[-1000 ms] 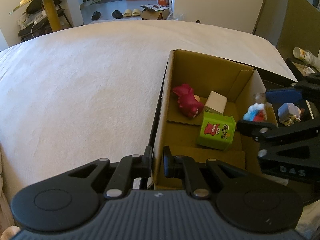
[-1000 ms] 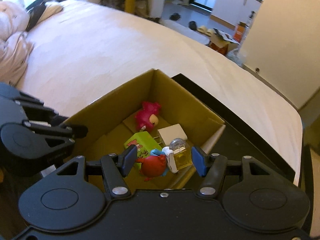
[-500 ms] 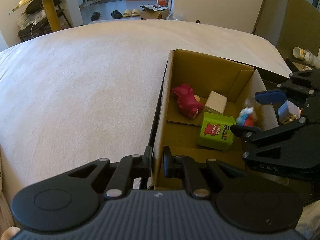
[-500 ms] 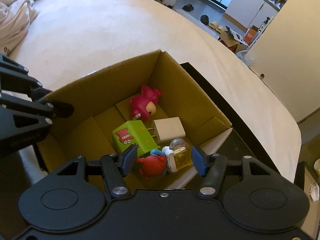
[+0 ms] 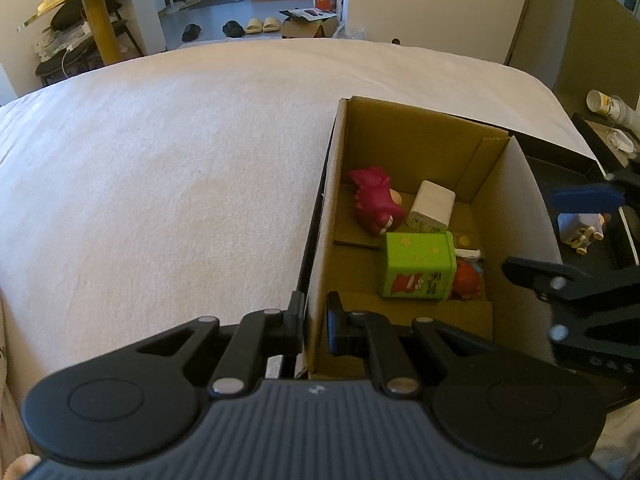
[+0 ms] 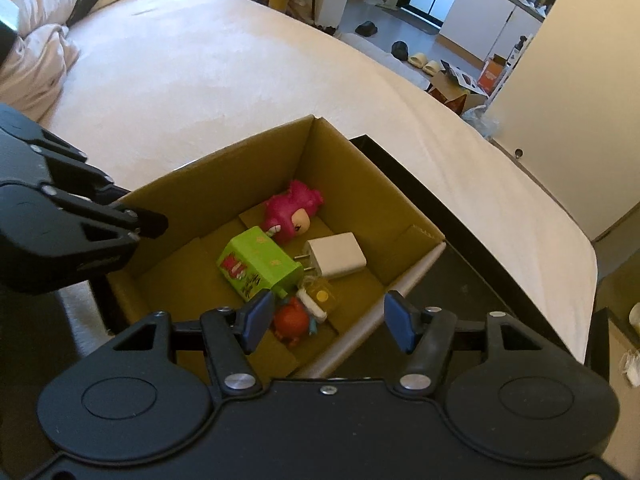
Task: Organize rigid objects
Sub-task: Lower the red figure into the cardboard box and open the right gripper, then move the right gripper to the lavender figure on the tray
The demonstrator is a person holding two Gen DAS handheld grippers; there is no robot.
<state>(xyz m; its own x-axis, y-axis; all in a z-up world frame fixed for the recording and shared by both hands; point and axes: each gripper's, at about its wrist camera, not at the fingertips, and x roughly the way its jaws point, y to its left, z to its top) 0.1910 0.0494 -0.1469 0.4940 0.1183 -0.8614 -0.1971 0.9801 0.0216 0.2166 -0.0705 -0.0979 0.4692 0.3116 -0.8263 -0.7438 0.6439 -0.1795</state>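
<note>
Matt brown cardboard box (image 6: 348, 168) sits on soft, napped white cloth bedcover (image 5: 160, 168).

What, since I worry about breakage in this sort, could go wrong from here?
1. The left gripper is shut on the cardboard box wall; a tug could tip or drag it.
2. The right gripper, jaws opening with nothing between them, hangs just over the red toy beside the green box; withdrawing carelessly could snag them.
3. The small clear bottle lies by the white charger prongs; another drop might crack it.
</note>
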